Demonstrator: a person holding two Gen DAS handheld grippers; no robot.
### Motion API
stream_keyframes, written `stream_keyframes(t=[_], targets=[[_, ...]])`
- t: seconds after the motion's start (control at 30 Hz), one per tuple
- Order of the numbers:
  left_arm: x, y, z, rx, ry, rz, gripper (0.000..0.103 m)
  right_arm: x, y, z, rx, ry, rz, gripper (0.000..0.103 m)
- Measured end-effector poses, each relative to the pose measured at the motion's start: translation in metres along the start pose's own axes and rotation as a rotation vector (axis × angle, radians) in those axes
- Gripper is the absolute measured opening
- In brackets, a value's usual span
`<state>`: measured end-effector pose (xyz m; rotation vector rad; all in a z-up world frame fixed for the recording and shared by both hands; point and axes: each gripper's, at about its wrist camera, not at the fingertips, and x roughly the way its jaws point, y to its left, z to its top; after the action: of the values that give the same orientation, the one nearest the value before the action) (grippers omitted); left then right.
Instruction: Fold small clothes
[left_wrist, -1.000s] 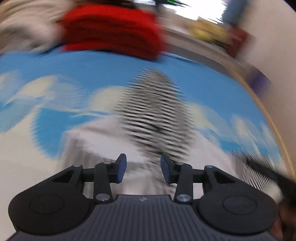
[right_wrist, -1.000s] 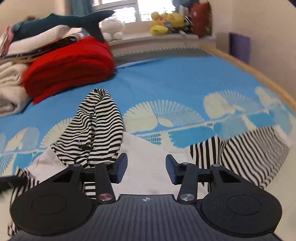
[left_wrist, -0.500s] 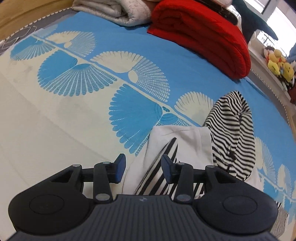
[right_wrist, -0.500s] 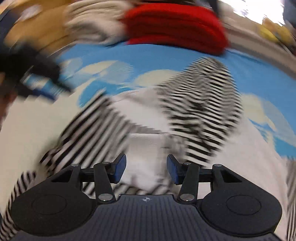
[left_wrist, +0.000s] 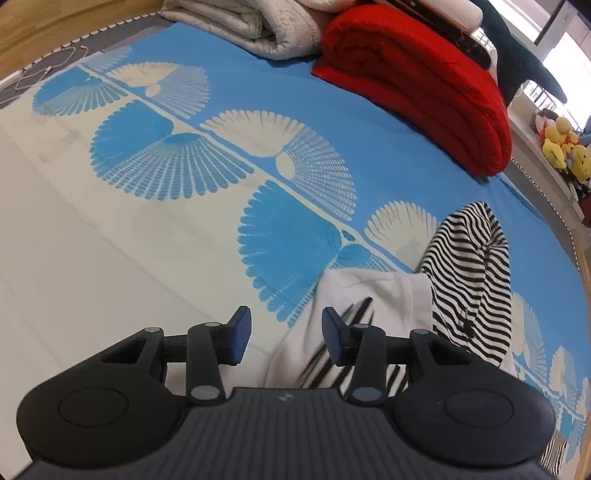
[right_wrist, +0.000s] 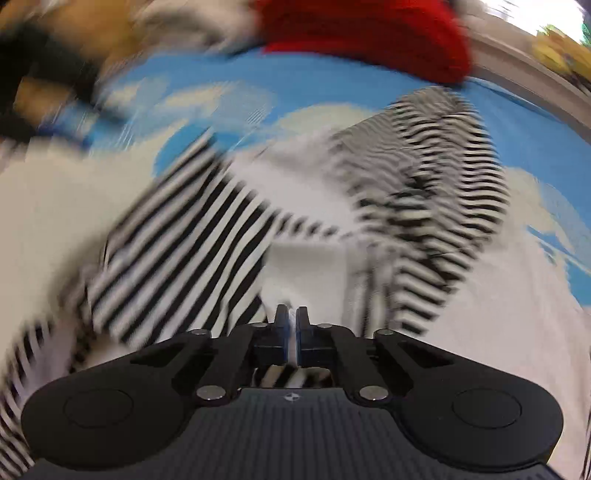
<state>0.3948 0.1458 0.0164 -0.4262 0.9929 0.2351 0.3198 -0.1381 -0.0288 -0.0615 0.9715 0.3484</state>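
A small white garment with black-and-white striped hood and sleeves (left_wrist: 373, 295) lies on the blue and cream bedspread (left_wrist: 184, 229). My left gripper (left_wrist: 286, 334) is open and empty, just above the garment's left shoulder edge. In the blurred right wrist view my right gripper (right_wrist: 291, 325) is shut on the garment's white fabric (right_wrist: 306, 266), with the striped sleeve (right_wrist: 177, 251) to its left and the striped hood (right_wrist: 436, 177) to its right.
A folded red blanket (left_wrist: 417, 85) and grey-white folded bedding (left_wrist: 251, 26) lie at the far side of the bed. Plush toys (left_wrist: 561, 147) sit on a ledge at the right. A wooden bed edge (left_wrist: 55, 22) runs far left.
My right gripper has closed on the white fabric; it was open before. My left gripper has swung left to the garment's left shoulder and stays open.
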Motion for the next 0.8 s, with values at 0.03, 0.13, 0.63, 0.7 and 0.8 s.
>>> stream_keyframes(t=[0.03,0.13,0.63,0.7,0.8], targets=[[-0.001,0.001,0.0,0.006,-0.002,0.002,0.047,-0.013,-0.01,0.004,0.054,-0.04,-0.007,0.002],[0.0,0.003,-0.001,0.03,0.002,0.006,0.047,-0.06,-0.044,0.009,0.209,-0.178,-0.05,0.002],[0.024,-0.017,-0.03,0.131,0.112,-0.025,0.047,-0.086,-0.175,-0.079,0.684,0.031,-0.331,0.012],[0.026,-0.027,-0.036,0.155,0.123,-0.038,0.047,-0.089,-0.18,-0.08,0.716,0.015,-0.326,0.041],[0.031,-0.039,-0.045,0.196,0.143,-0.058,0.047,-0.074,-0.187,-0.076,0.743,0.027,-0.235,0.053]])
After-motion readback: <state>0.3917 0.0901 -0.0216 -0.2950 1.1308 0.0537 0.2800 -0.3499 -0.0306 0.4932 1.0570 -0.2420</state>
